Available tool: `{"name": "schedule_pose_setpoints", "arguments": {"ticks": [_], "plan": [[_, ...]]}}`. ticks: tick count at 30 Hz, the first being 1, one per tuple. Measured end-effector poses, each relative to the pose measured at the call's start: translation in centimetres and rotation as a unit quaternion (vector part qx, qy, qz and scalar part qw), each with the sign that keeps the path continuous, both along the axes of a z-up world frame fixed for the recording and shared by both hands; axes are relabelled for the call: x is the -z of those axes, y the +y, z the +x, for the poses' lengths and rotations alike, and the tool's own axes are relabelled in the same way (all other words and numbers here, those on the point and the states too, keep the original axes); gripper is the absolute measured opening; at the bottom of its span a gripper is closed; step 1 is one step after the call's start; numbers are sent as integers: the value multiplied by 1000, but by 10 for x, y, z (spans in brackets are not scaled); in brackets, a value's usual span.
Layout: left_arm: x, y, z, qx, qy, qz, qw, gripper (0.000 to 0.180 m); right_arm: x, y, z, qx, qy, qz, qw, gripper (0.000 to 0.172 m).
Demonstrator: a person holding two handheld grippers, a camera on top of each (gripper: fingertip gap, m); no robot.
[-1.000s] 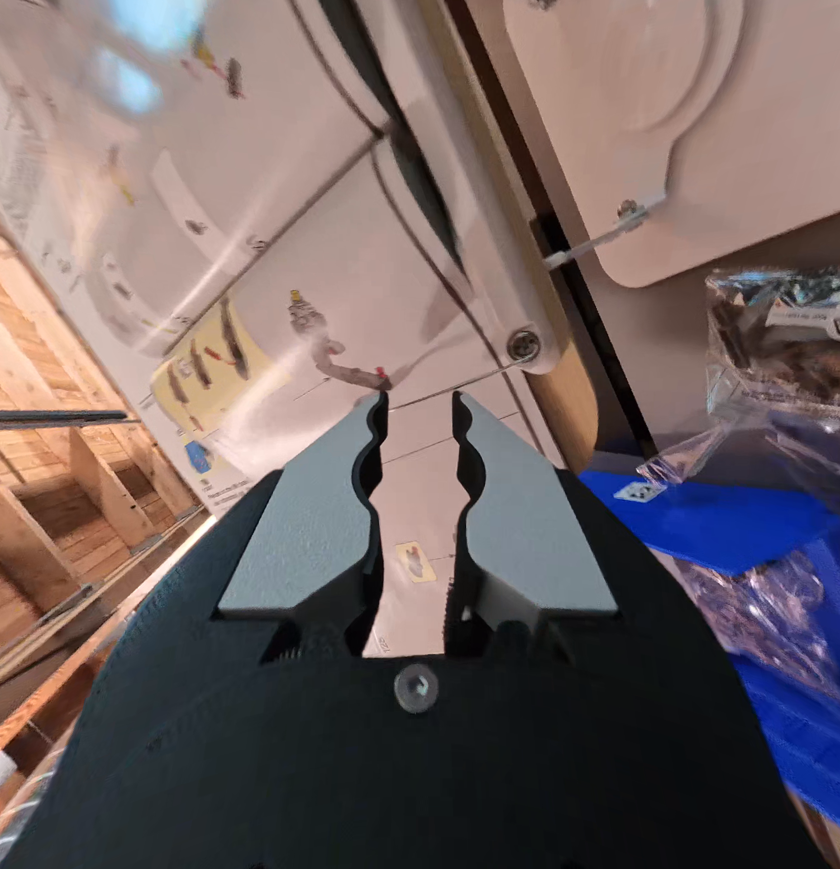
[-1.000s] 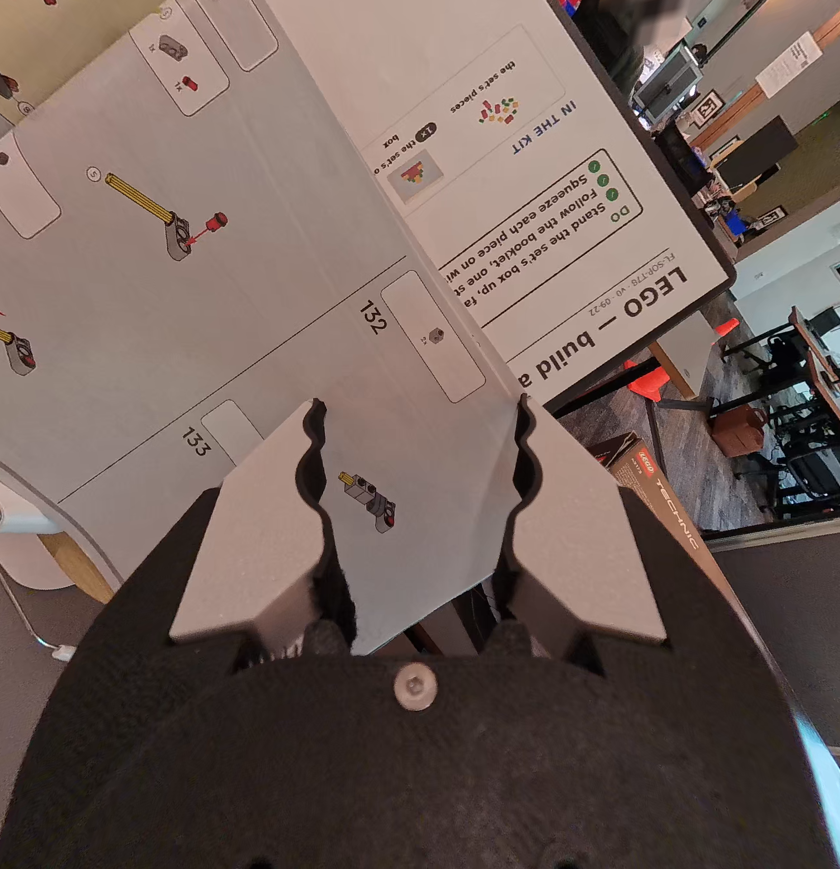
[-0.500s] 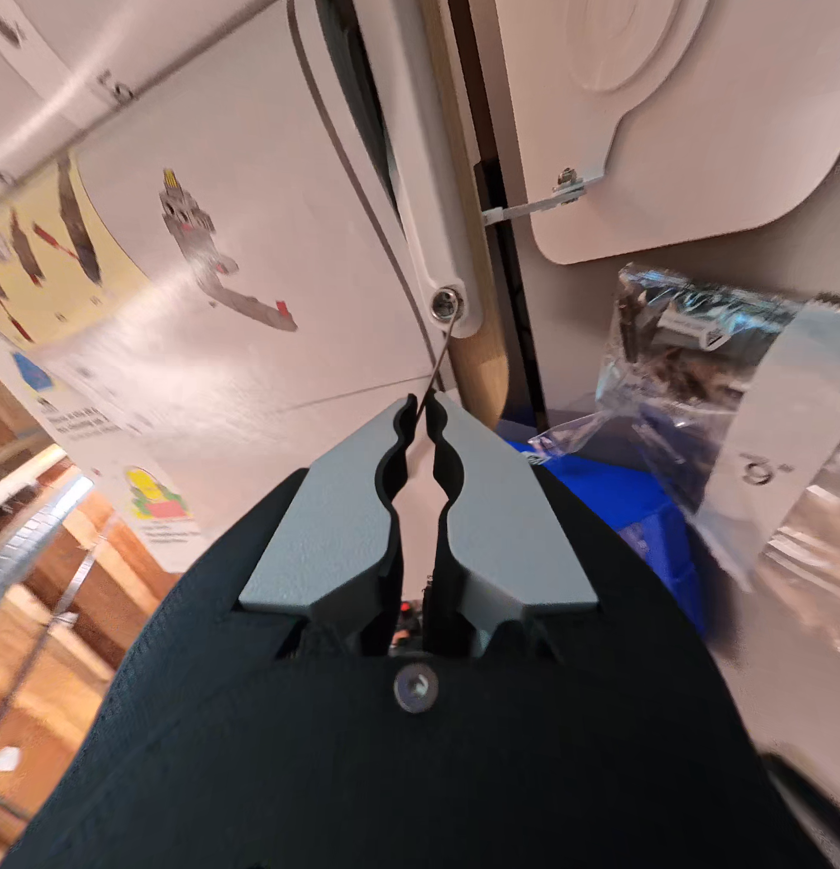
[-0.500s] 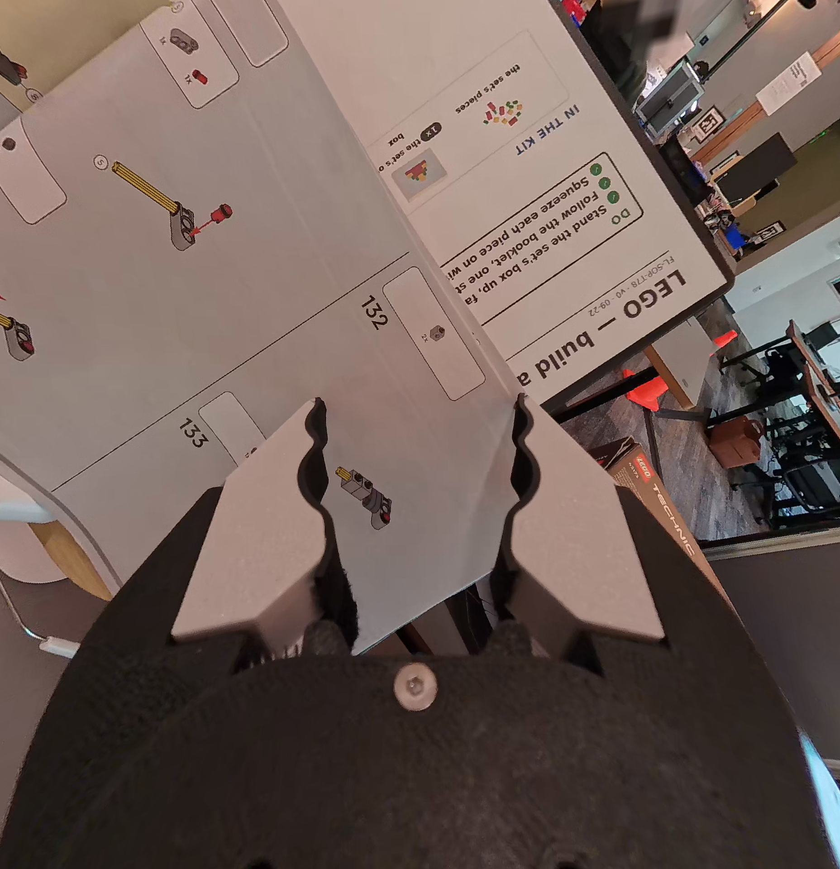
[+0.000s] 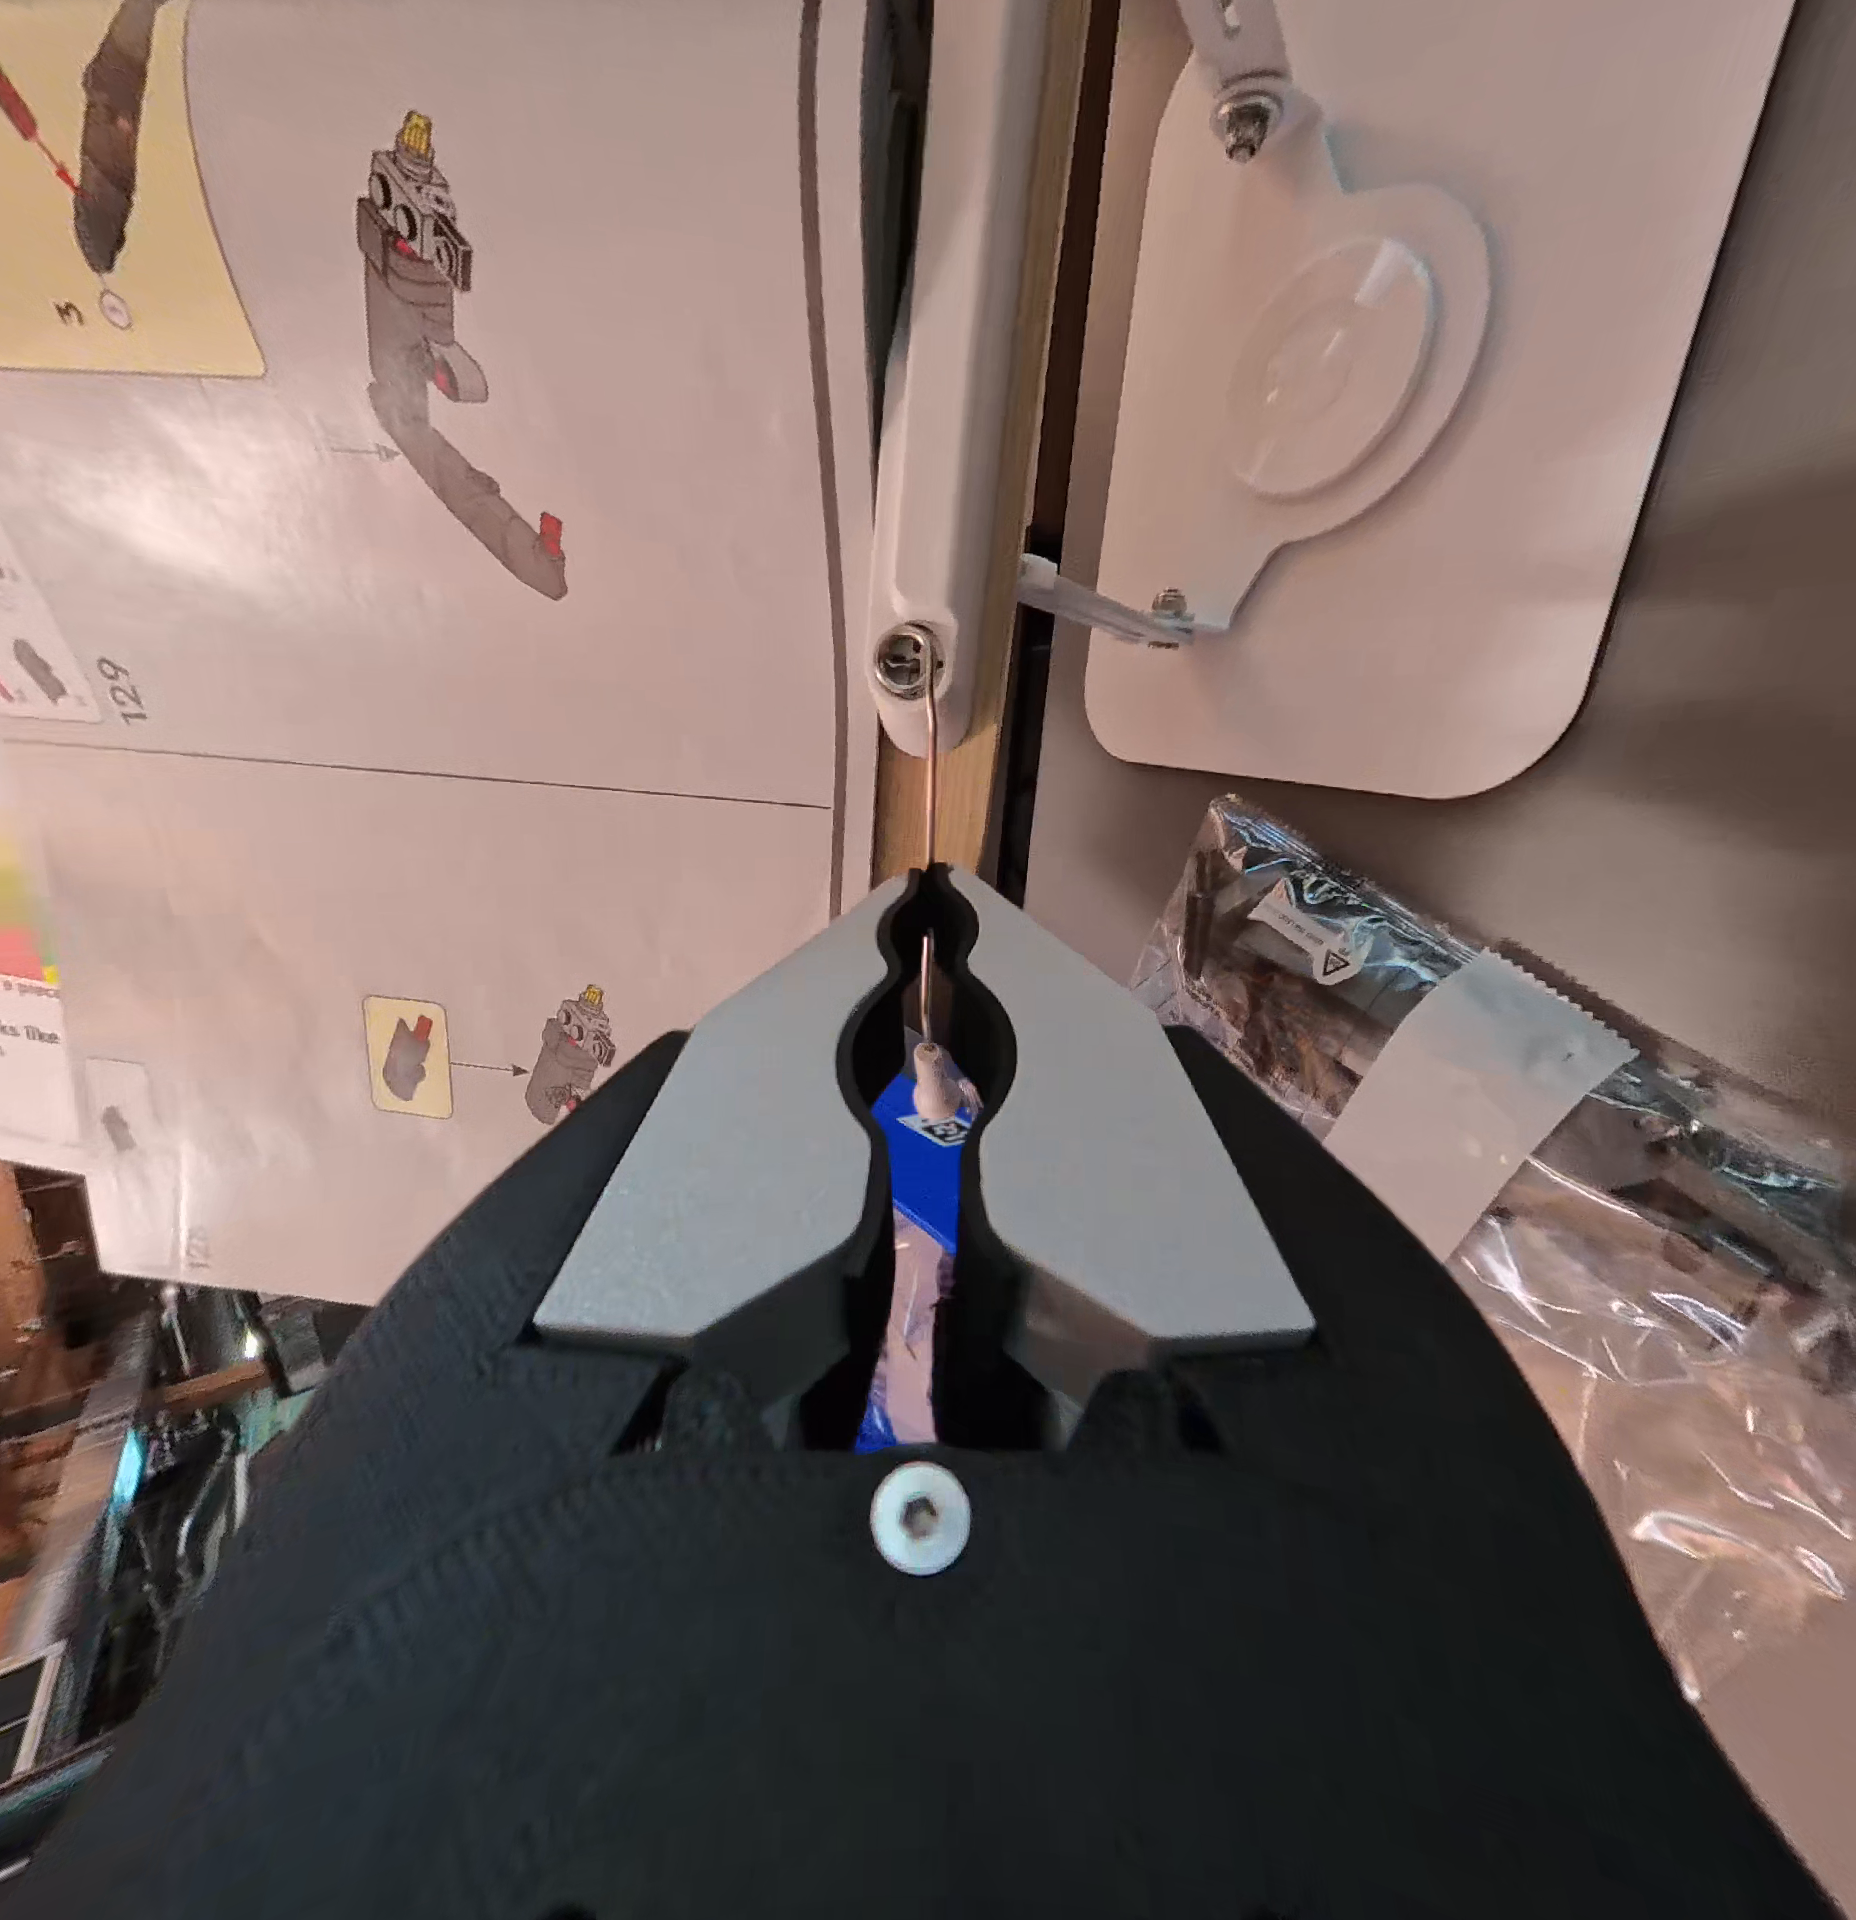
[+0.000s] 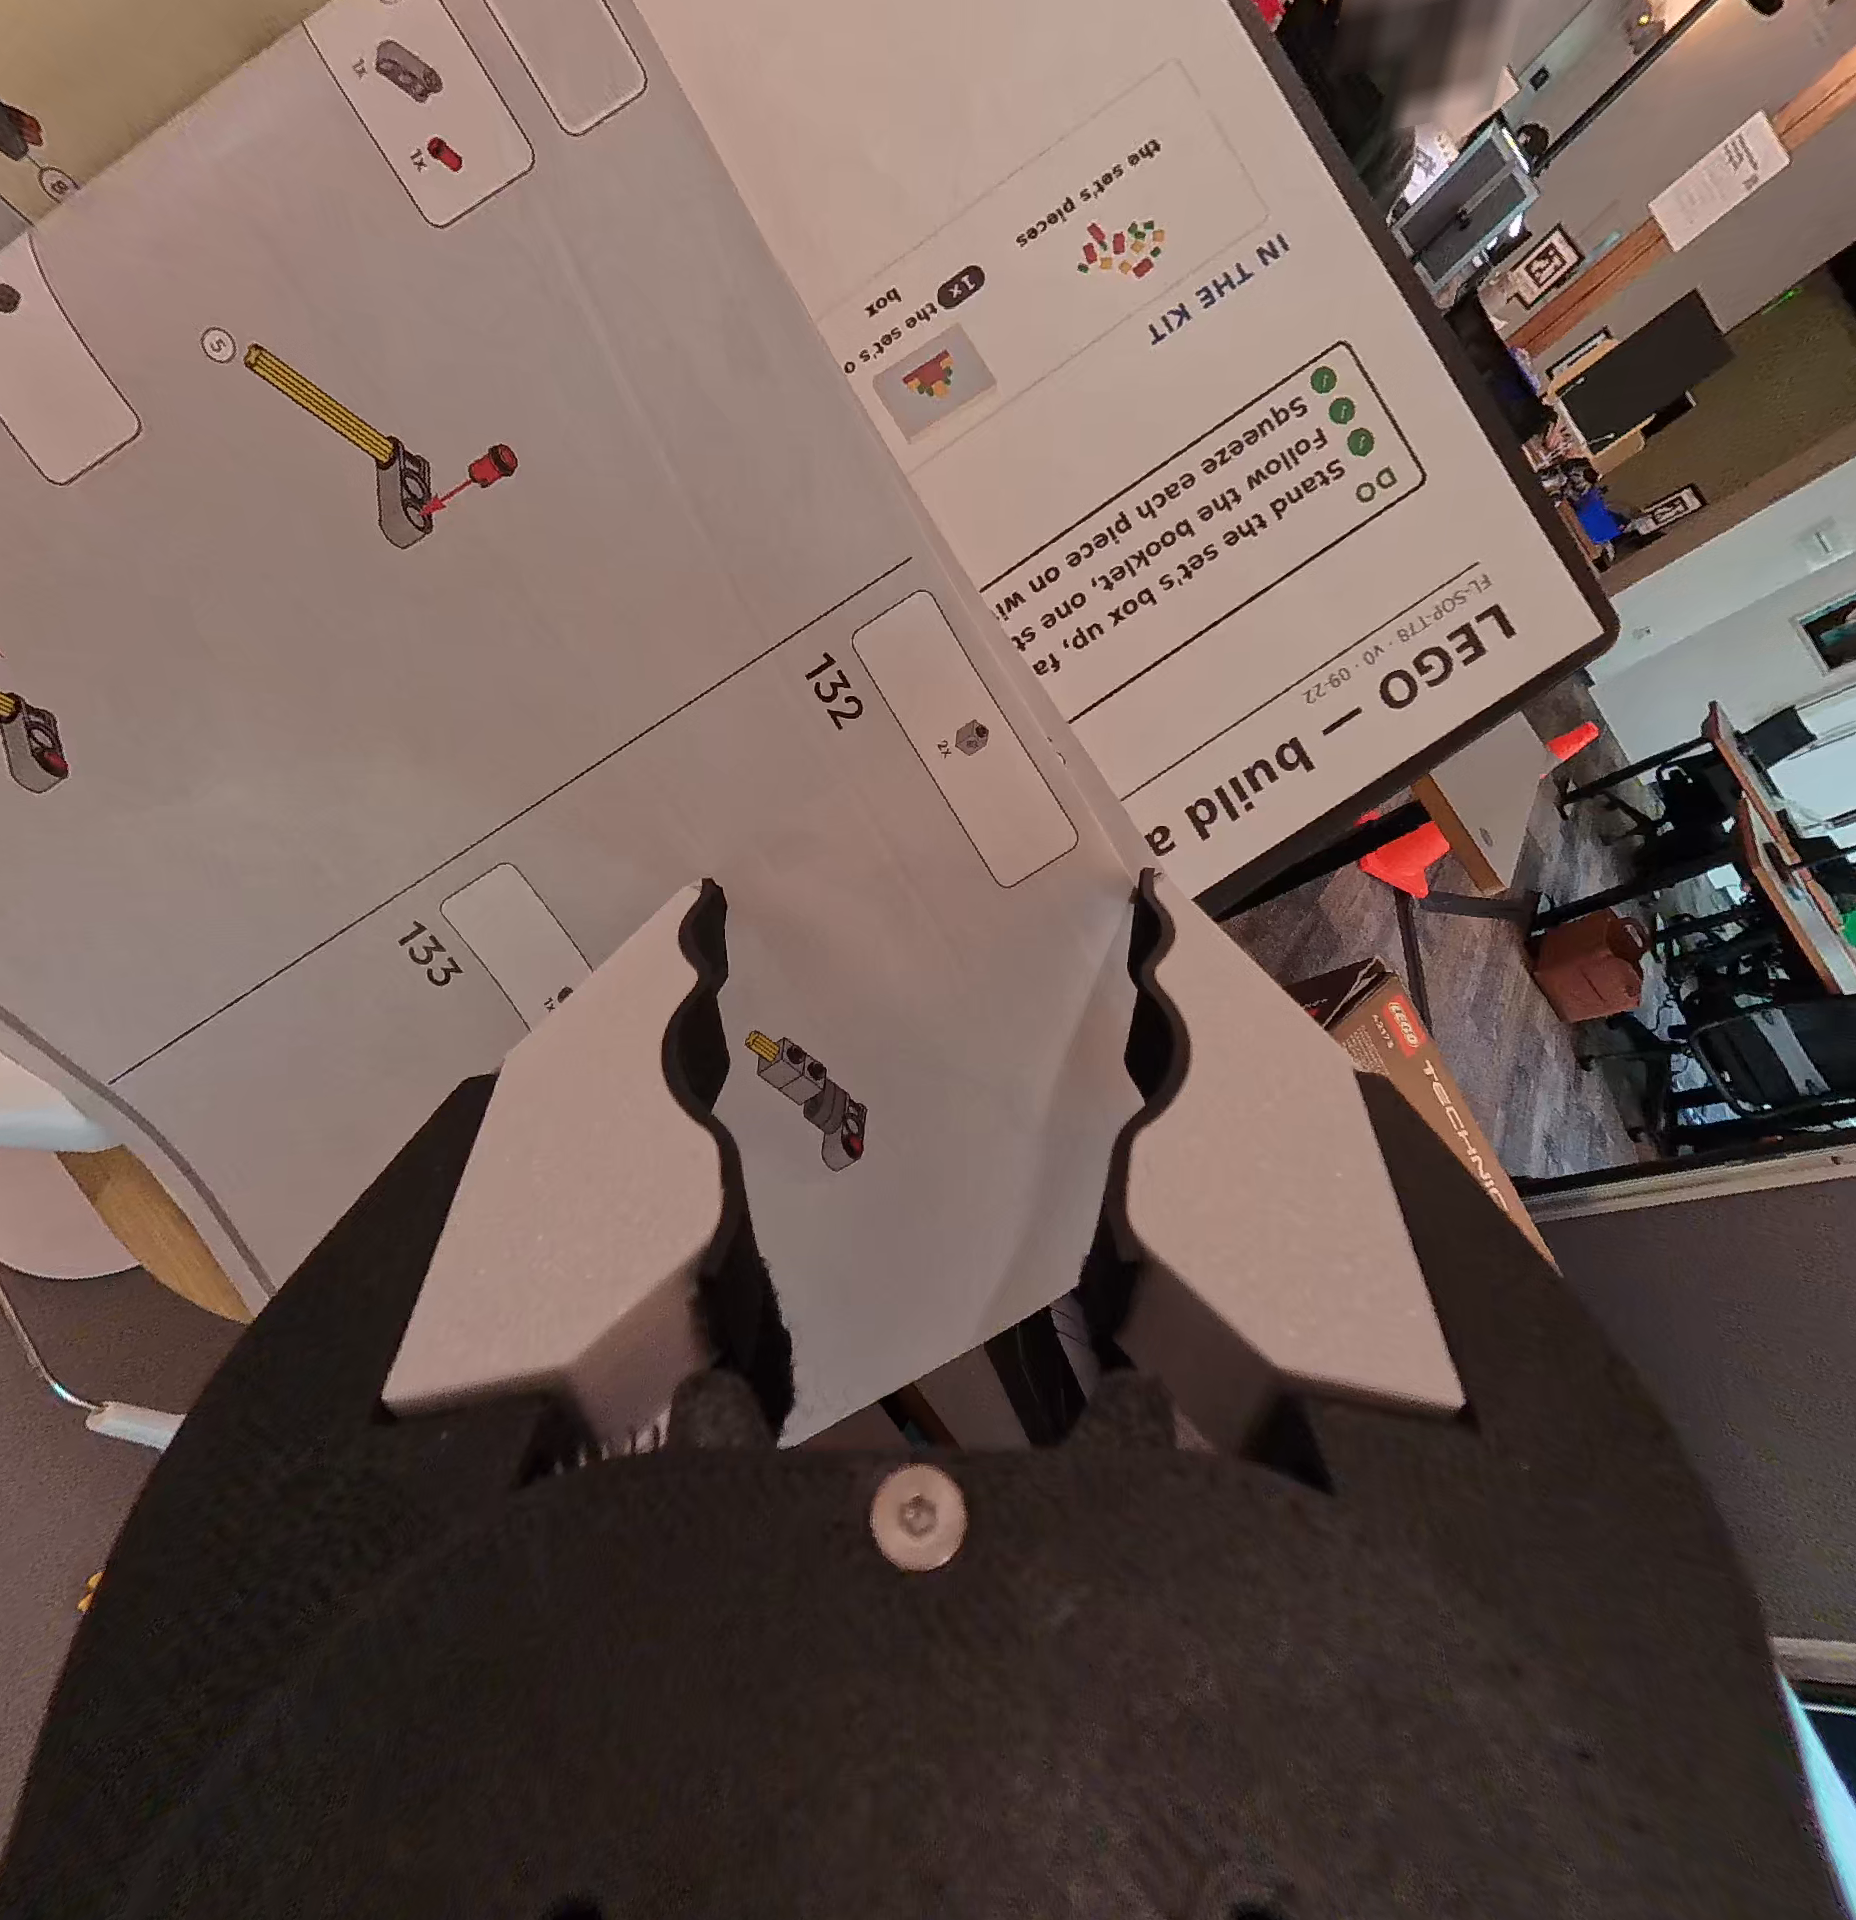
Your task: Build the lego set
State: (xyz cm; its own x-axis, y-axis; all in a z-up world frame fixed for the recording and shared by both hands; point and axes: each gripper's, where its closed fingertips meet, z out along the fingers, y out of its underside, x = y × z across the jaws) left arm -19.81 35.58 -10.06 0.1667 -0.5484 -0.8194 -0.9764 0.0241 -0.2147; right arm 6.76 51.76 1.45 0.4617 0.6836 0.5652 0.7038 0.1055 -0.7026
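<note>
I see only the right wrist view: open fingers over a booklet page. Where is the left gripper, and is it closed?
Observer: The left gripper is shut, its tips pinching a thin metal wire arm of the wooden book stand.
Operator: What lies beside it?
Observer: To its right, a clear bag of dark parts with a grey tape strip, on the table.
Operator: Anything under the fingers?
Observer: A blue tray shows through the gap behind the tips.

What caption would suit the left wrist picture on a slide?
Left claw shut on a thin metal wire arm hinged to a white bookstand, beside an open instruction booklet.
</note>
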Motion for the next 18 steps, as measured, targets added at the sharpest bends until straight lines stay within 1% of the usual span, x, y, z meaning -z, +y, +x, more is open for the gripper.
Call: {"name": "schedule_pose_setpoints", "arguments": {"ticks": [1, 3, 5, 7, 8, 9, 10, 11, 13, 15, 16, 18], "plan": [[-1, -1, 0, 8, 2, 3, 1000, 0, 0, 0, 0, -1, 2, -1, 1000, 76], [-7, -6, -2, 20, 0, 7, 1000, 6, 0, 0, 0, -2, 5, -1, 1000, 76], [-14, -17, -6, 23, -23, -23, 999, 13, 0, 0, 0, -3, 5, 1, 1000, 76], [-37, -25, -3, 28, -67, -20, 997, 21, 0, 0, 0, -4, 7, 1, 1000, 76], [-54, -29, 6, 38, -105, -11, 994, 20, 0, 0, 0, -5, 8, 0, 1000, 76], [-69, -34, 24, 64, -143, -5, 988, 18, 0, 1, 0, -5, 9, 0, 1000, 76], [-81, -37, 43, 89, -164, 3, 982, 18, 0, 0, 0, -6, 10, 1, 1000, 76], [-90, -33, 60, 101, -161, 25, 981, 17, -1, 0, 0, -6, 13, 2, 1000, 77], [-99, -15, 92, 105, -137, 73, 982, 11, -5, 1, 2, 1, 28, 11, 1000, 76], [-103, 5, 124, 117, -133, 93, 980, 9, -8, -2, 6, 4, 38, 14, 999, 78], [-104, 16, 134, 113, -135, 101, 979, 7, -8, -4, 9, 8, 37, 9, 999, 81], [-98, 37, 146, 102, -128, 92, 982, 6, -6, -5, 17, 13, 26, 10, 1000, 82]]}}
